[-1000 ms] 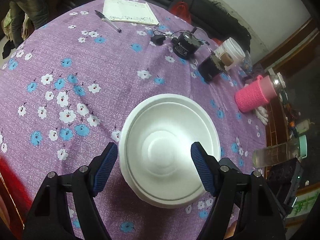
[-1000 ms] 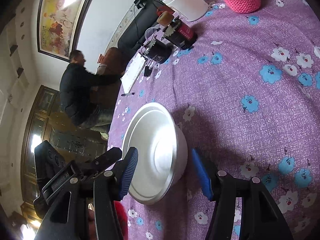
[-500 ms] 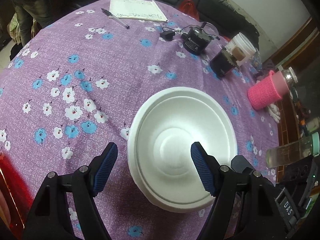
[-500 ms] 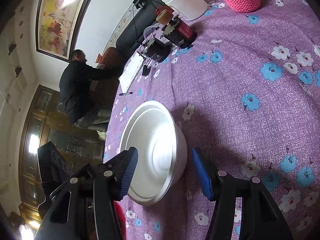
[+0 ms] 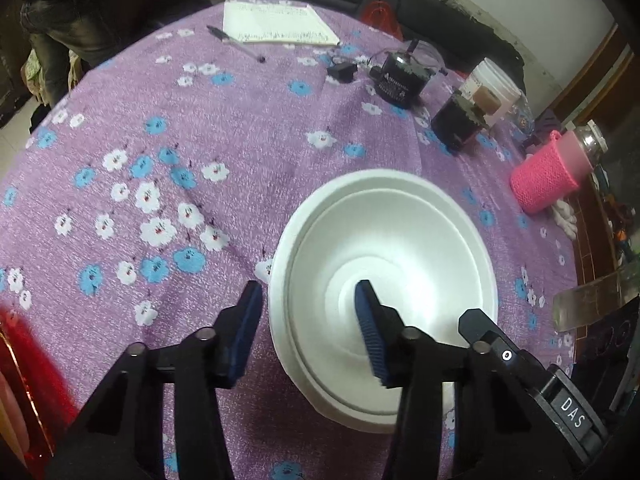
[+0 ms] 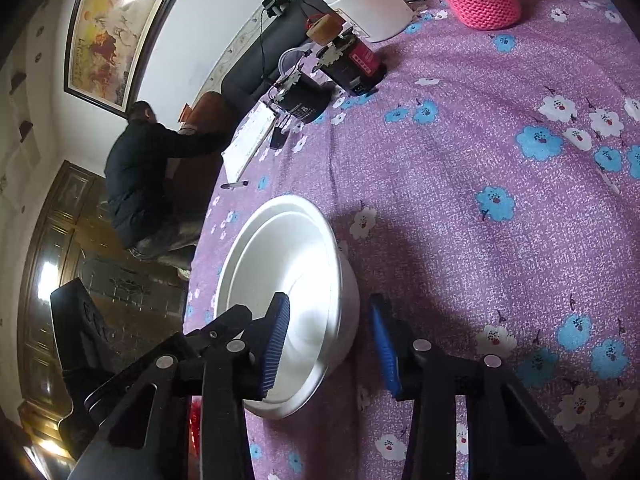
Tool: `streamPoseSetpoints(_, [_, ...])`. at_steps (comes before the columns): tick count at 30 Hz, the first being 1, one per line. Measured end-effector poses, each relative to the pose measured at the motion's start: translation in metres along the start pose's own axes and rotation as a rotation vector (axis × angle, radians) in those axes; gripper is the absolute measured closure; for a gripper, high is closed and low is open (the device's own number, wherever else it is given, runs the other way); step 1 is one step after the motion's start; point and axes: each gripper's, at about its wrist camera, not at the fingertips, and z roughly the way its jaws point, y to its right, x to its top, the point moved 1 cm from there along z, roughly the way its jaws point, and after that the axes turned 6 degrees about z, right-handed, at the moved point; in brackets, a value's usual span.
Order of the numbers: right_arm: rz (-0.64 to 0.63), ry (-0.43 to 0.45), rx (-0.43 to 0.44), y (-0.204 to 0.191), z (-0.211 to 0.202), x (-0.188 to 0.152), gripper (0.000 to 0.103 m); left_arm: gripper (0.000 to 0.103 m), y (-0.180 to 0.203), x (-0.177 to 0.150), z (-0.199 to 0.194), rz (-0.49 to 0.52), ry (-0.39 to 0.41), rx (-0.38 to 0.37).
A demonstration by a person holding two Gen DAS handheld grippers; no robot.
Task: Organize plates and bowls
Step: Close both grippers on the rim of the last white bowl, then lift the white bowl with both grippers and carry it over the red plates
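Observation:
Two nested white foam bowls (image 5: 384,264) sit on the purple flowered tablecloth (image 5: 200,128). My left gripper (image 5: 308,328) straddles the stack's left rim, one blue pad outside the wall and one inside the bowl. Its jaws are closing, with a gap still showing beside each pad. In the right wrist view, my right gripper (image 6: 330,344) straddles the opposite wall of the bowls (image 6: 288,264), its left pad inside and its right pad just off the outer wall. Those jaws are closing too. The right gripper's black body (image 5: 520,376) shows at the lower right of the left wrist view.
At the far side lie a notebook (image 5: 276,24), a pen (image 5: 236,44), two black devices (image 5: 400,76), a white jar (image 6: 364,4) and a bottle in a pink knitted sleeve (image 5: 548,176). A person (image 6: 140,176) sits beyond the table edge. Something red (image 5: 28,368) lies at the near left.
Both pairs of jaws have narrowed. The left gripper has shifted left over the bowl's rim, so one pad now sits inside. The right gripper's body has come into the left wrist view.

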Motion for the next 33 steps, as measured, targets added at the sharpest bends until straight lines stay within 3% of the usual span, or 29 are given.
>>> streamPoseSetpoints(9, [0.018,-0.008,-0.020,0.006,0.006,-0.001,0.089,0.087,0.001,-0.002,0.002,0.005,0.004,-0.015])
streamPoseSetpoints(14, [0.013,0.002,-0.037,0.007,0.006,-0.002,0.090,0.096,0.000,-0.002,0.000,0.017,0.015,-0.004])
streamPoseSetpoints(25, [-0.023,0.050,-0.033,-0.002,-0.007,-0.002,0.093,0.095,0.006,-0.005,-0.015,0.036,0.045,-0.003])
streamPoseSetpoints(33, [-0.083,0.087,0.000,-0.024,-0.029,-0.014,0.093,0.095,0.002,-0.014,-0.055,0.040,0.099,-0.003])
